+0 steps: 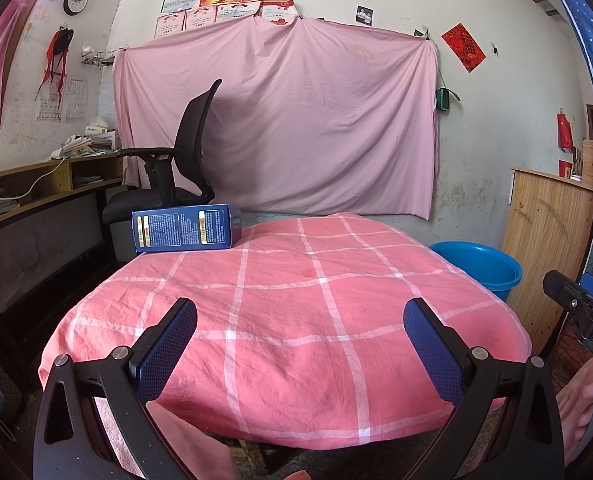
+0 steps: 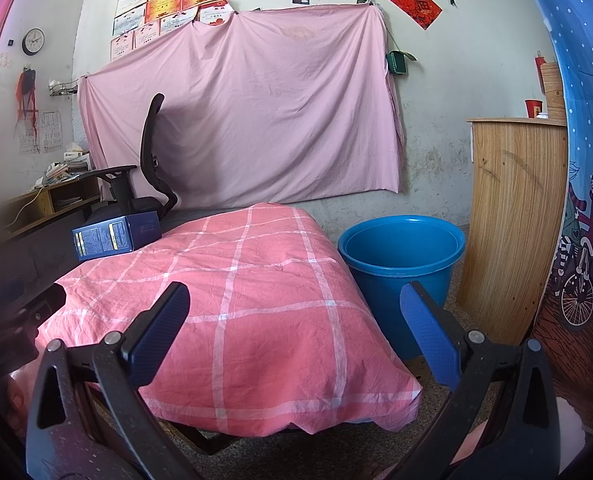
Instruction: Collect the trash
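Note:
A dark blue carton box (image 1: 186, 227) lies on its side at the far left corner of the table, which is covered by a pink checked cloth (image 1: 296, 304). It also shows in the right wrist view (image 2: 116, 235). A blue plastic bucket (image 2: 401, 264) stands on the floor right of the table, and its rim shows in the left wrist view (image 1: 480, 266). My left gripper (image 1: 300, 312) is open and empty over the table's near edge. My right gripper (image 2: 294, 300) is open and empty over the near right part of the table.
A black office chair (image 1: 180, 156) stands behind the box. A wooden desk with shelves (image 1: 36, 192) runs along the left wall. A wooden board (image 2: 512, 216) leans right of the bucket. A pink sheet (image 1: 280, 120) hangs on the back wall.

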The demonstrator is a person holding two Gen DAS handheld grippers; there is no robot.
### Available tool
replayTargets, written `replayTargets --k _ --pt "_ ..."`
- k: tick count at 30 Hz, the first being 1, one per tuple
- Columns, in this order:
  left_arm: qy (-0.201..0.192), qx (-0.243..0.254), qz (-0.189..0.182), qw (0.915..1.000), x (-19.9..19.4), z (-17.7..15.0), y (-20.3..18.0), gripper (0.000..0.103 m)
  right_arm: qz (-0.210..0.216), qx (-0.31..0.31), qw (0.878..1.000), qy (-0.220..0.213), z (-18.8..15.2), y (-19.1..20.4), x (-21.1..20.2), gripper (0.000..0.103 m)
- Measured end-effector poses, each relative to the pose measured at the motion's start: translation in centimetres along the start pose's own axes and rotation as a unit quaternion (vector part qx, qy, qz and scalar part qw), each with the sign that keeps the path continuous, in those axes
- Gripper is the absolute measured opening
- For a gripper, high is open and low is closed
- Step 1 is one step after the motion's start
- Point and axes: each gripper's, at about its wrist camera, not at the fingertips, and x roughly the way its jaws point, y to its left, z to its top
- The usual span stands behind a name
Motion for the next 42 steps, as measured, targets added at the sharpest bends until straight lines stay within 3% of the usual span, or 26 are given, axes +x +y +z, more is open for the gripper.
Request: replayTargets --k 42 --pt "-0.003 0.004 -0.002 1.0000 0.30 -0.26 0.12 0.101 0.001 0.001 1.000 -0.001 0.05 -0.02 -0.04 0.103"
